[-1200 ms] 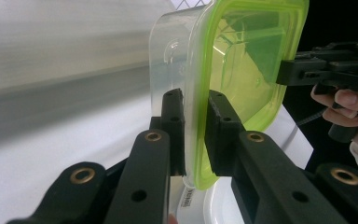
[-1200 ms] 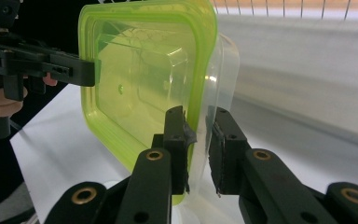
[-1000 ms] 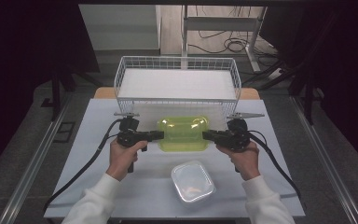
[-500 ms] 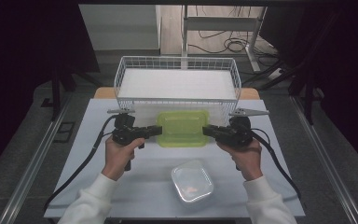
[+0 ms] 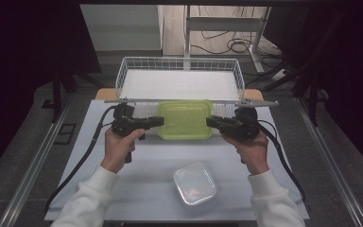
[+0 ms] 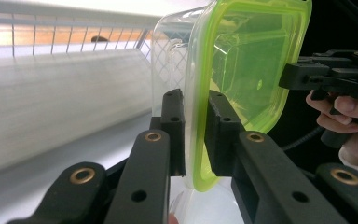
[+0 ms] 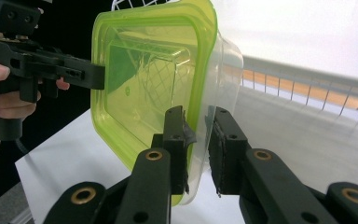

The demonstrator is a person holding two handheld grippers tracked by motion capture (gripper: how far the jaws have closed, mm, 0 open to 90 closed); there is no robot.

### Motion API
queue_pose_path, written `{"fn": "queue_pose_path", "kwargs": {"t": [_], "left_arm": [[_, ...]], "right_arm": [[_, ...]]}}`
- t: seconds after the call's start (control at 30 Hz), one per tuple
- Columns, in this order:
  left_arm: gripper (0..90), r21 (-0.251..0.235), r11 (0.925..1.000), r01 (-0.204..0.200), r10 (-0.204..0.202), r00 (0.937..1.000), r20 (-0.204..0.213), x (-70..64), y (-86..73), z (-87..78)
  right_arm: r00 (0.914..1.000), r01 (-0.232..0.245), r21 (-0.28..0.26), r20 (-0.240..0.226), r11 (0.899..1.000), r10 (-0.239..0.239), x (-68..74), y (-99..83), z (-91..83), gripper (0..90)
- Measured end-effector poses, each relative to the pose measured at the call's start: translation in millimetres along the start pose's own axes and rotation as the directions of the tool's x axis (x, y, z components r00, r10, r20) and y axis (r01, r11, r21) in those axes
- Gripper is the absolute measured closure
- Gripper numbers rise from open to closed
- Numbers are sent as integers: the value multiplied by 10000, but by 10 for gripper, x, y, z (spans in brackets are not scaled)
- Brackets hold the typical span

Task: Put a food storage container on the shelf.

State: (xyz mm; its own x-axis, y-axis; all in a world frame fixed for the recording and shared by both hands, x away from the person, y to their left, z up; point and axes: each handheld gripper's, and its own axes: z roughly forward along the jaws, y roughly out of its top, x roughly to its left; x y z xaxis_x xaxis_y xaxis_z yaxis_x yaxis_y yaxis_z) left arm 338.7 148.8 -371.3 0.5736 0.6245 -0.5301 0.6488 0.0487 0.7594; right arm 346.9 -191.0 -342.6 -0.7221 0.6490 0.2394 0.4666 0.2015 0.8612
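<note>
A clear container with a lime-green lid hangs in the air between my two grippers, just in front of the wire basket. My left gripper is shut on its left rim and my right gripper is shut on its right rim. In the left gripper view the jaws pinch the green lid edge, and the container stands on edge, with the other gripper at its far side. The right gripper view has its jaws clamped on the rim of the container.
A white wire basket with a white floor stands at the back of the table, directly behind the held container. A second clear container with a clear lid lies near the front edge of the white table. Cables trail from both grippers.
Both grippers have carried the green-lidded container away from the person, toward the basket's front edge. The grip on both rims is unchanged.
</note>
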Motion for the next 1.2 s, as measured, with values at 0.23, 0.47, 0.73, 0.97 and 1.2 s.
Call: {"fn": "queue_pose_path", "kwargs": {"t": [0.23, 0.47, 0.73, 0.97, 1.2], "left_arm": [[803, -201, 9995, -240, 239, 9997, -64, -60, 200, -65], [803, -309, 9987, -402, 398, 9991, -130, -78, 456, -91], [804, -301, 9986, -431, 425, 9989, -187, -41, 694, -56], [805, -237, 9983, -539, 533, 9982, -262, -11, 850, -12], [805, -147, 9989, -438, 435, 9989, -167, 27, 993, 48]], "right_arm": [[9998, 183, -201, -40, 9996, -184, 2, 239, -37, 770], [9995, 251, -354, -181, 9991, -258, -46, 447, -40, 773], [9995, 77, -385, -308, 9992, -89, -144, 646, -13, 777], [9996, -141, -394, -250, 9991, 131, -225, 785, 27, 781], [9996, -239, -327, -175, 9992, 233, -296, 901, 39, 779]]}}
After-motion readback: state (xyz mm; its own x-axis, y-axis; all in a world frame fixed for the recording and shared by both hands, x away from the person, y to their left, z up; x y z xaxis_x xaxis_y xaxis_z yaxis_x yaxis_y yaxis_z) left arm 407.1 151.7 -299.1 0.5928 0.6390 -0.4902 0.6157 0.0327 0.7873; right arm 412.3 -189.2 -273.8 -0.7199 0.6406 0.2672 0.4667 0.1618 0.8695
